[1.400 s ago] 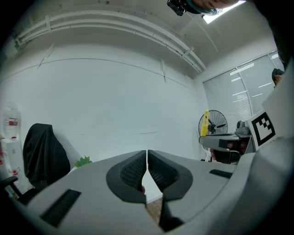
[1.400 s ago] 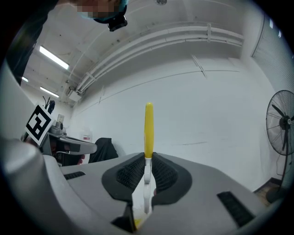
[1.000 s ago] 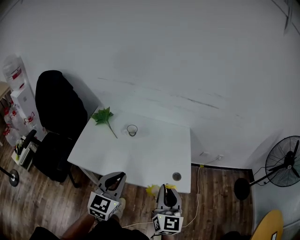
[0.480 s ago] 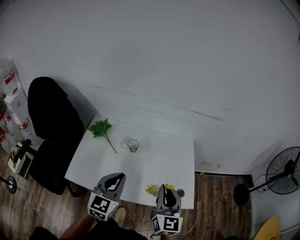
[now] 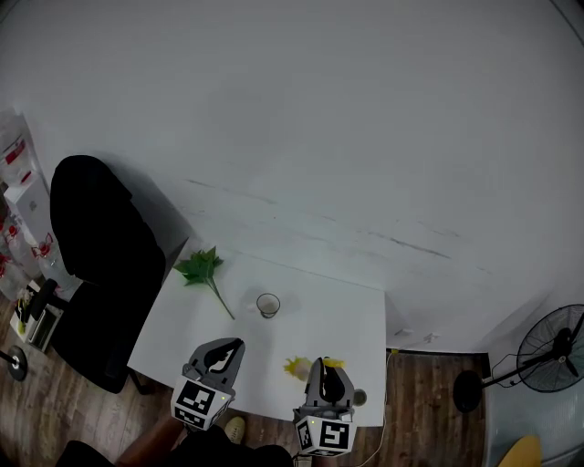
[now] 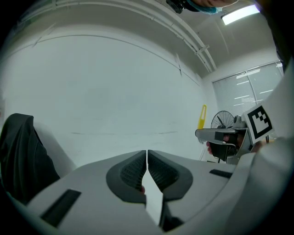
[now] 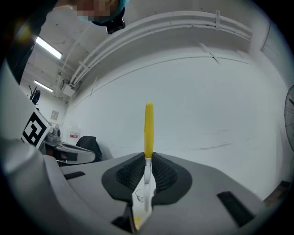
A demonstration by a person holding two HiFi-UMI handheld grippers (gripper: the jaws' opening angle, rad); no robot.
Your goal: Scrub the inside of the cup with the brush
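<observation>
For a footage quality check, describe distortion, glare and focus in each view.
Head view: strong fisheye, dark corners, cup small but distinct. Left gripper view: ceiling light glares at top right, wall seams bowed. Right gripper view: brush crisp, edges vignetted.

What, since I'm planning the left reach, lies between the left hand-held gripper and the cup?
Nothing: the head view shows bare white table between the left hand-held gripper and the cup; the leafy sprig lies off to one side.

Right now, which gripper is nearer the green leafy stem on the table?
Left. The left gripper hovers at the near edge of the table, with the green leafy stem ahead of it; the right gripper is off further right.
</observation>
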